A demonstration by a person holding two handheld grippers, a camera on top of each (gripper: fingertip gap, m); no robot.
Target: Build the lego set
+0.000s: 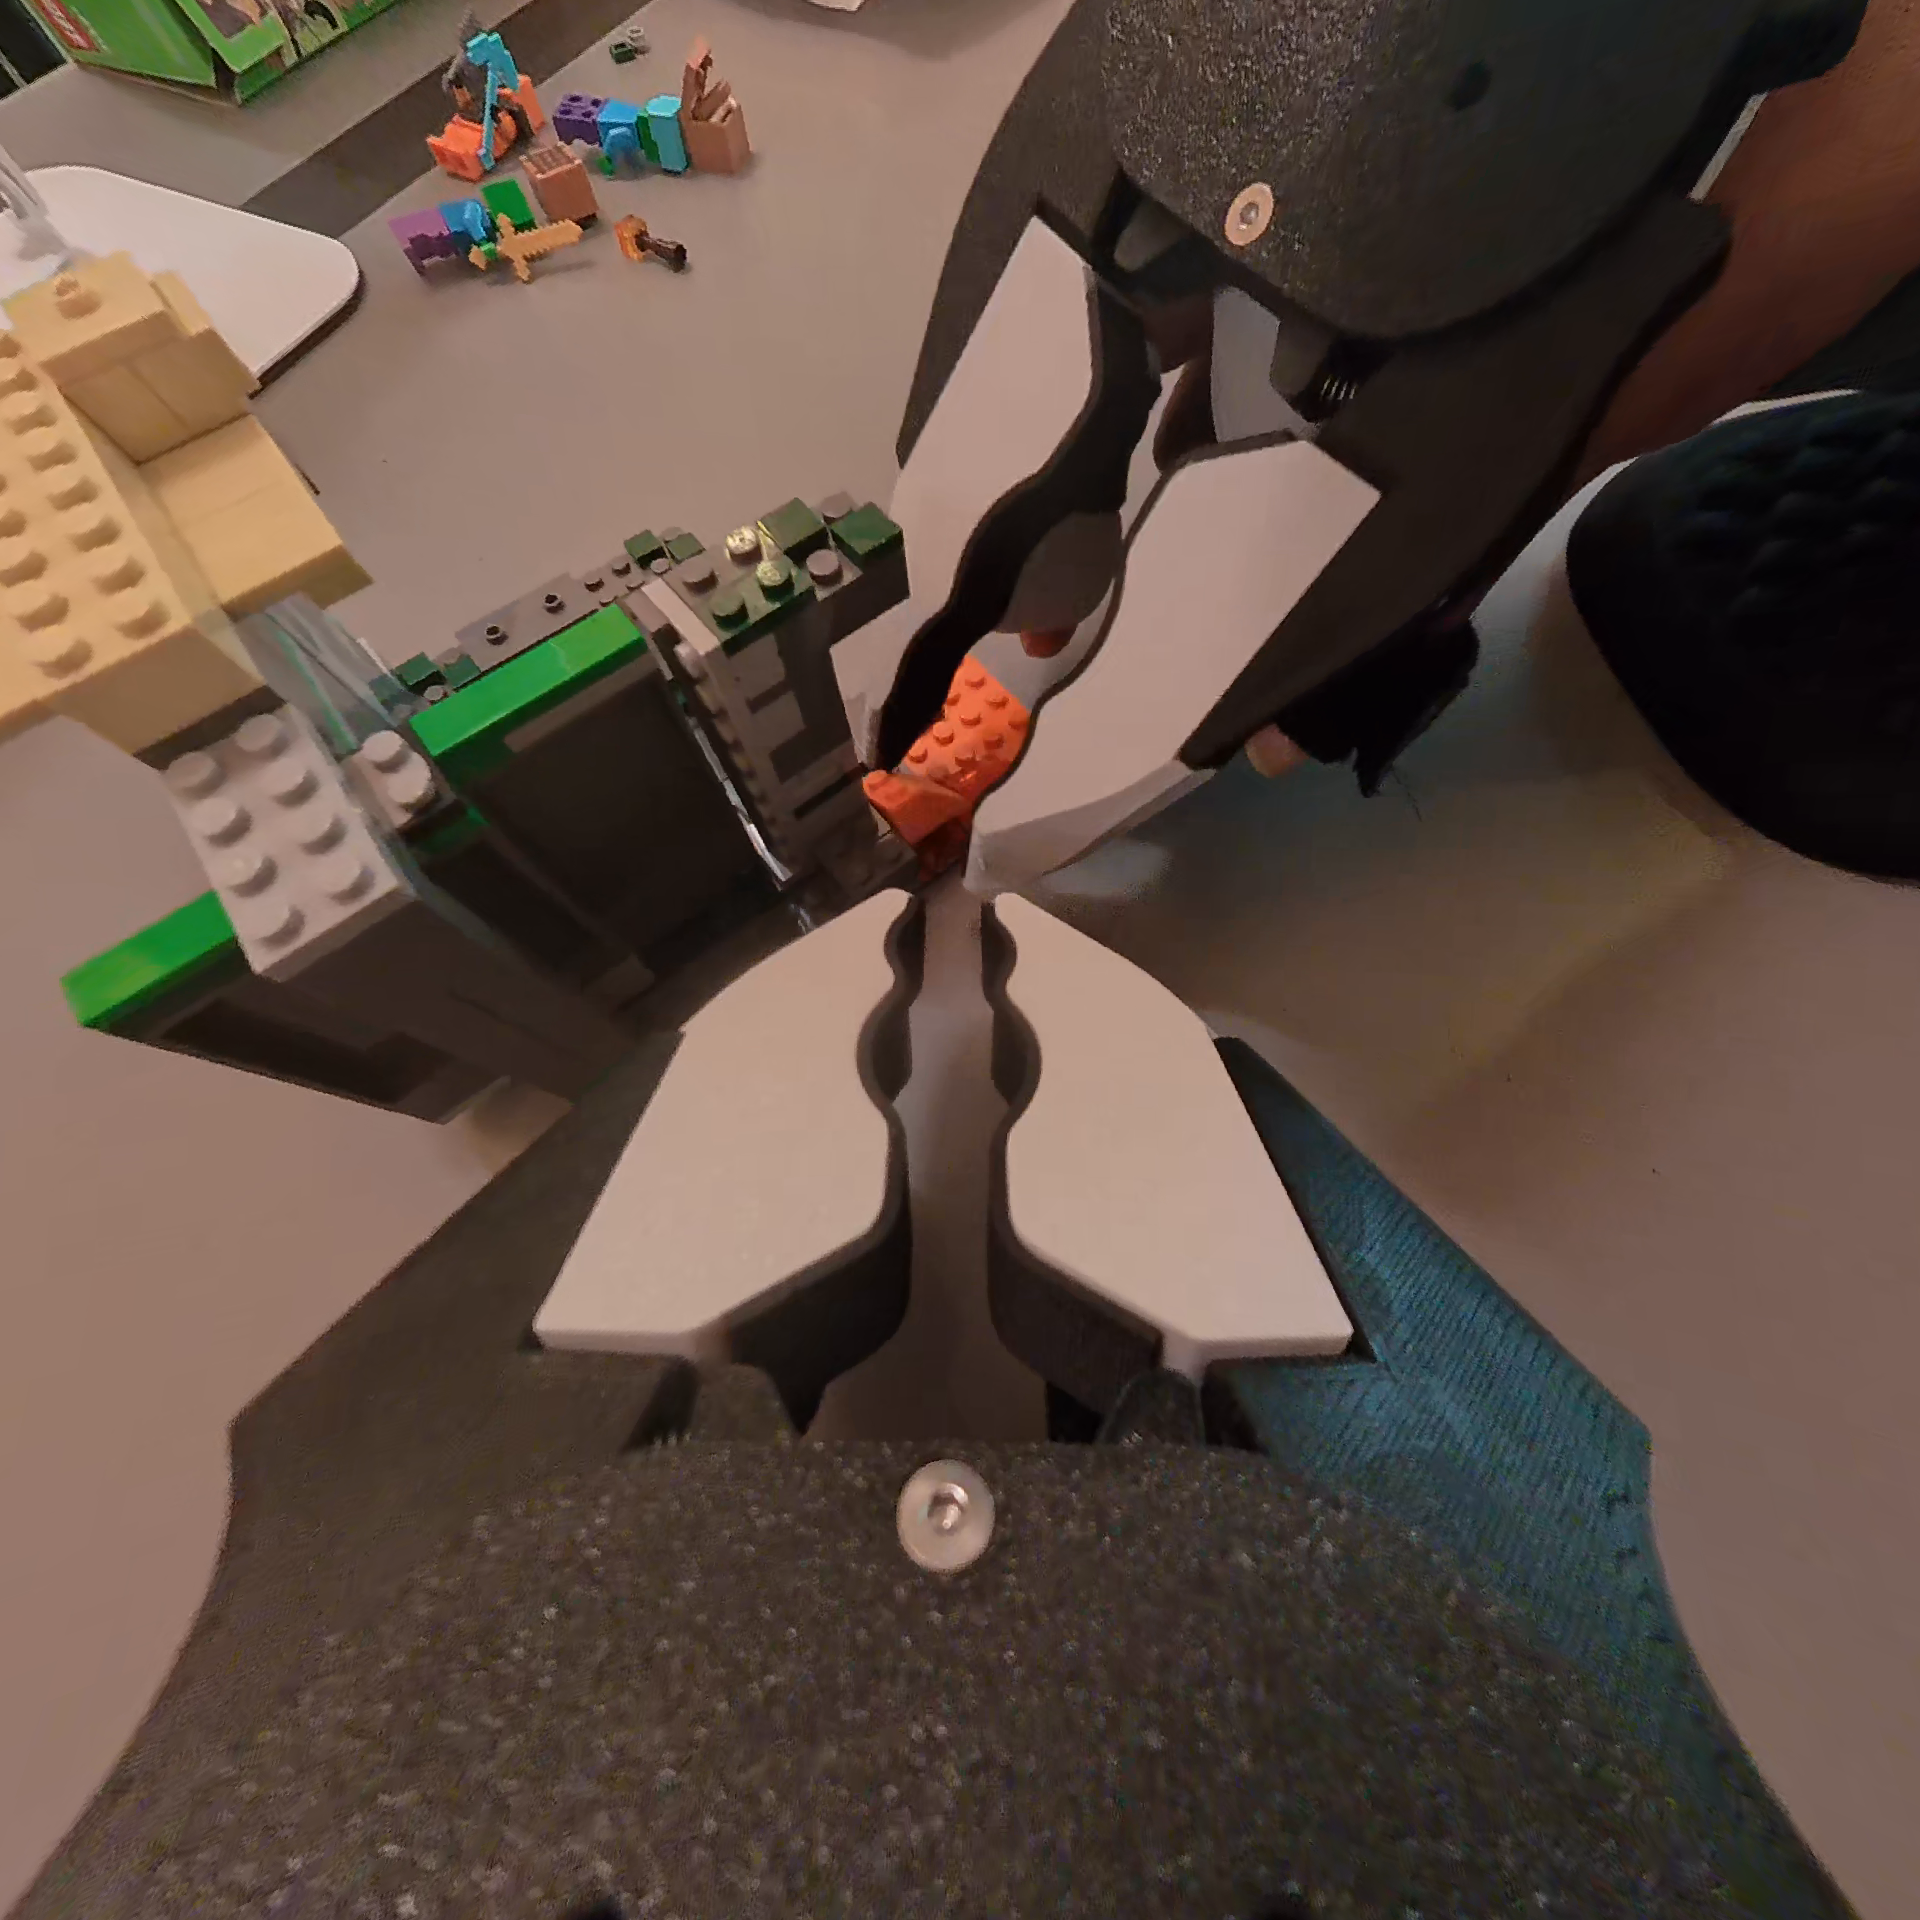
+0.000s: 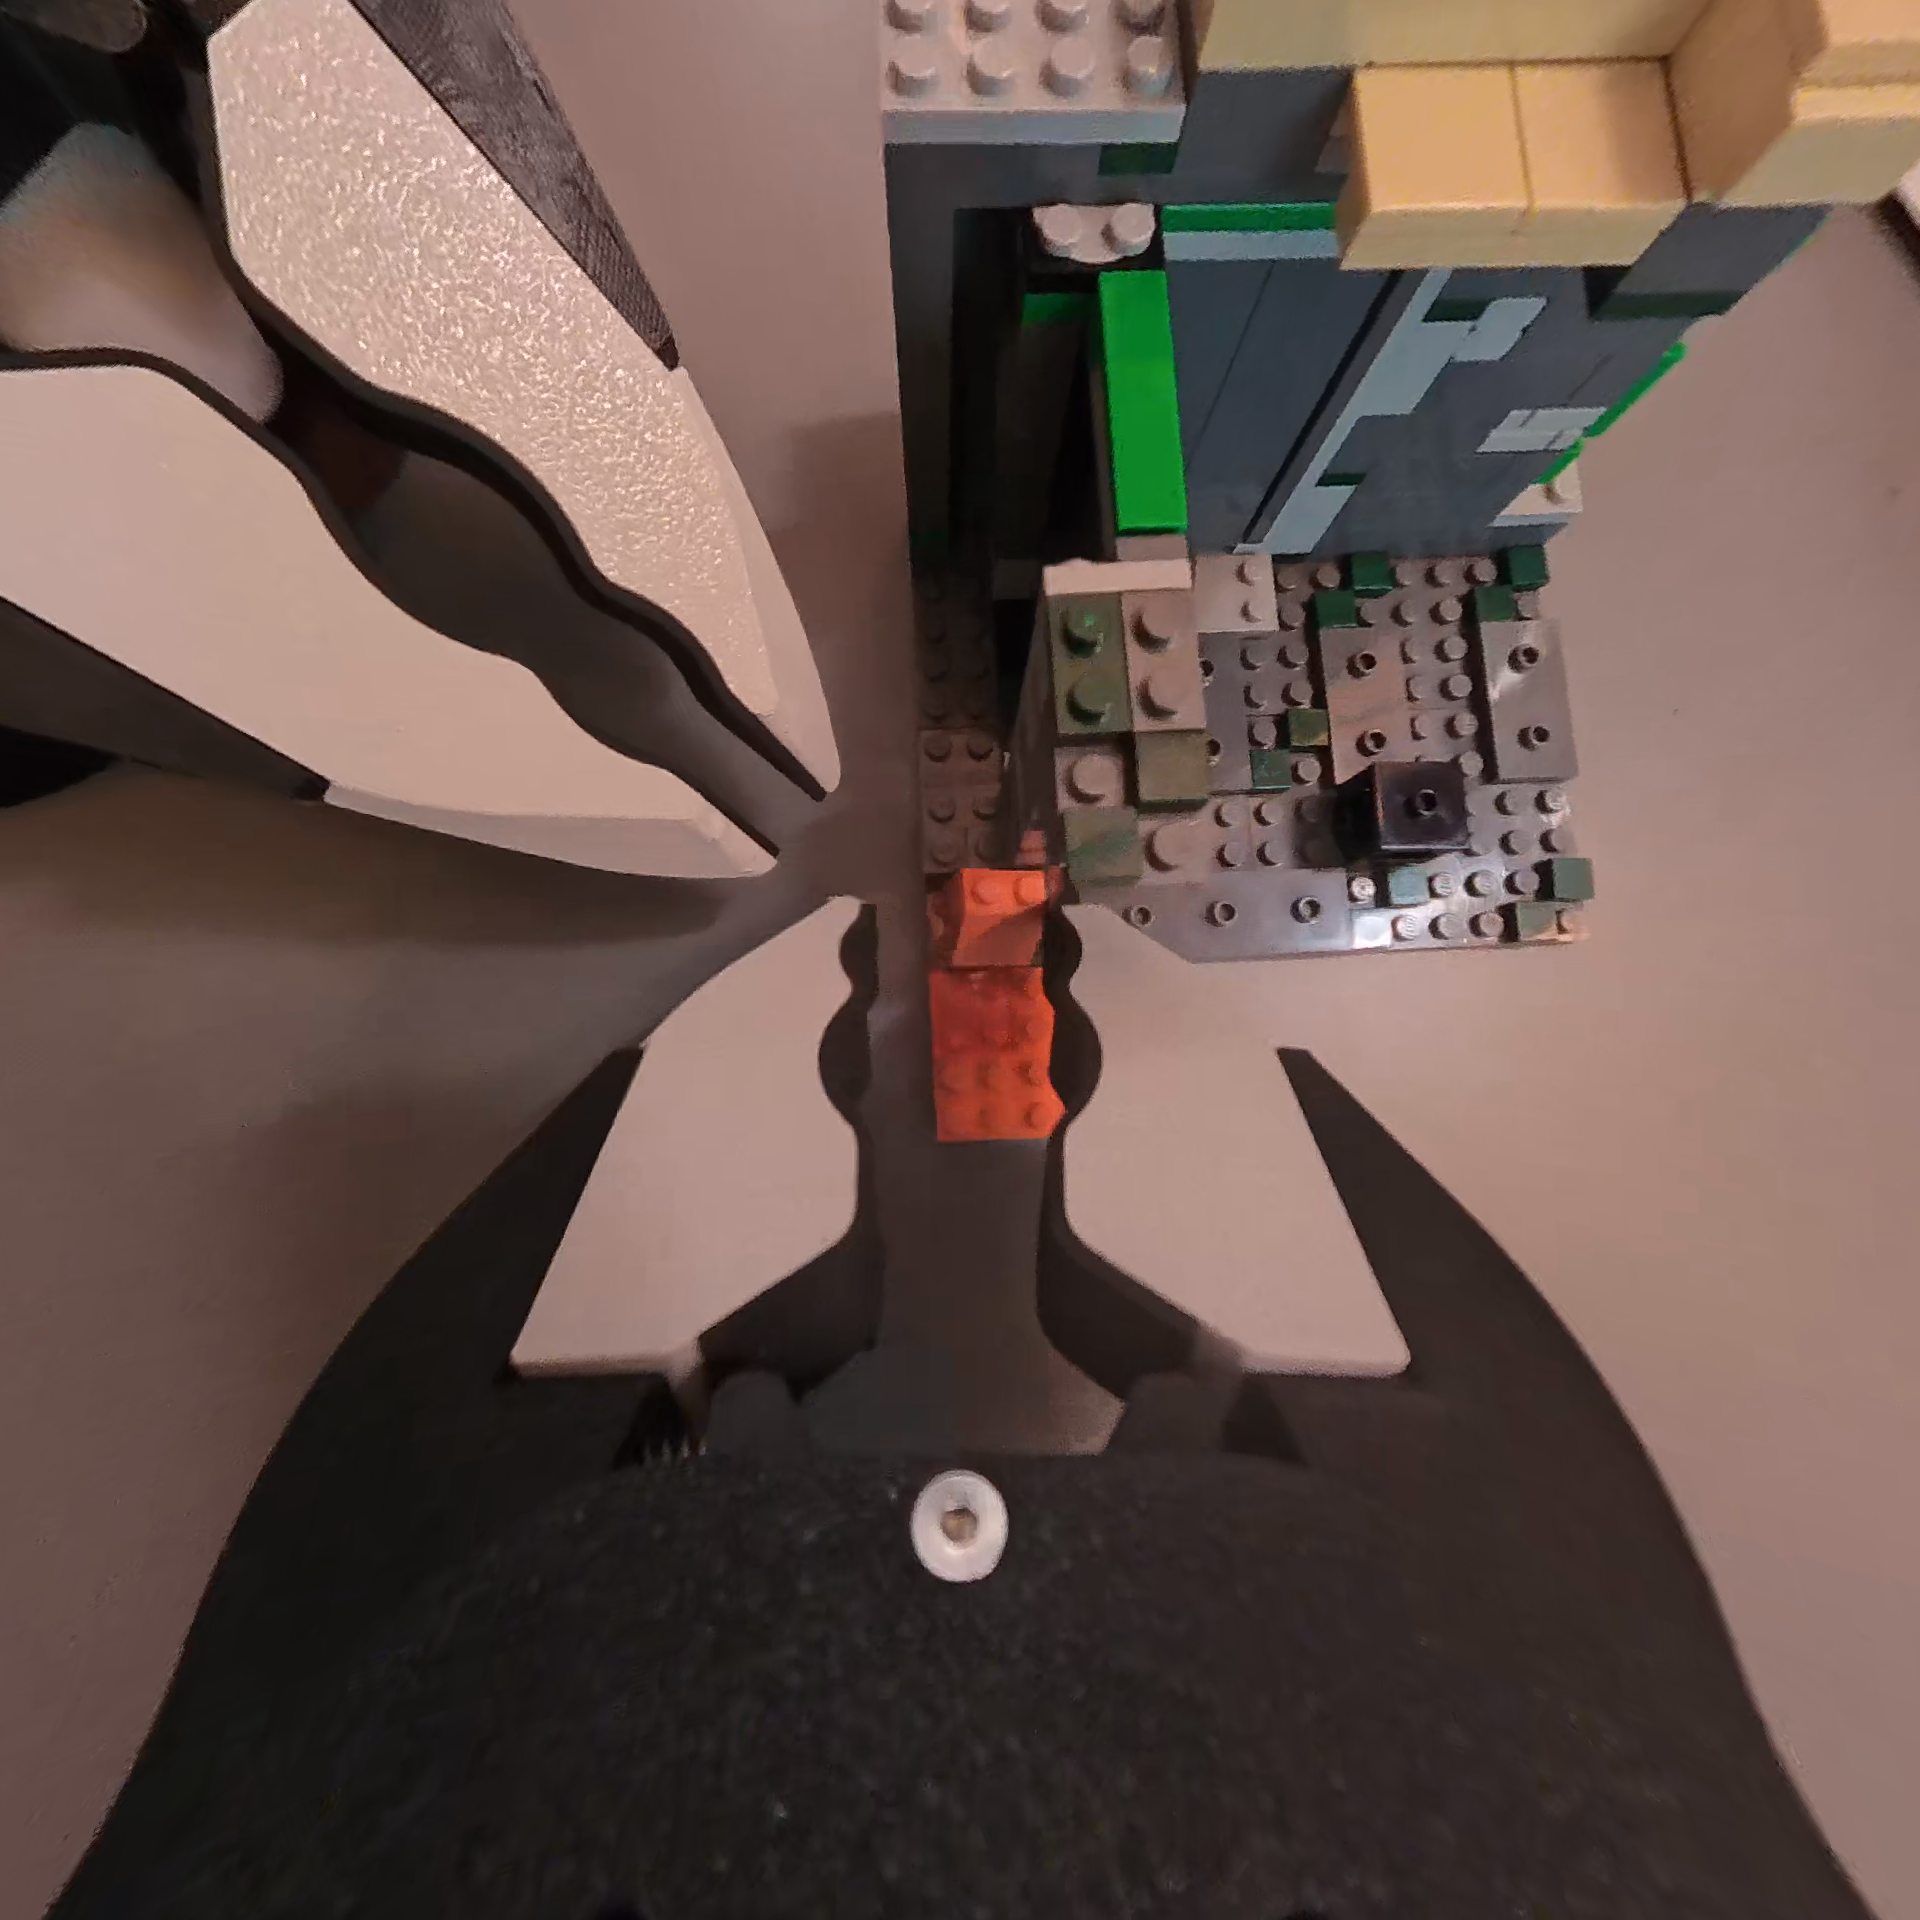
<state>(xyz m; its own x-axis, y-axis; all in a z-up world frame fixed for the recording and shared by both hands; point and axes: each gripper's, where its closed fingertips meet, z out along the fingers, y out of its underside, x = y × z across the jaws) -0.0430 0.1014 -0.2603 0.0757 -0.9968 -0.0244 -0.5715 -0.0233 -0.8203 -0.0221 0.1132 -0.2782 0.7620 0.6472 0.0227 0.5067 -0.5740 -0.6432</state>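
Note:
My right gripper is shut on an orange studded brick piece and holds it low against the near edge of the lego build, a dark grey, green and tan structure. The piece's sloped orange end touches the build's dark grey base. In the left wrist view the right gripper comes down from the upper right with the orange piece beside the build. My left gripper is shut and empty, its tips just in front of the orange piece. It also shows in the right wrist view.
Loose coloured lego pieces and small figures lie at the back of the grey table. A green box and a white board stand at the back left. A dark rounded object sits at the right. The tips of both grippers are at nearly the same place.

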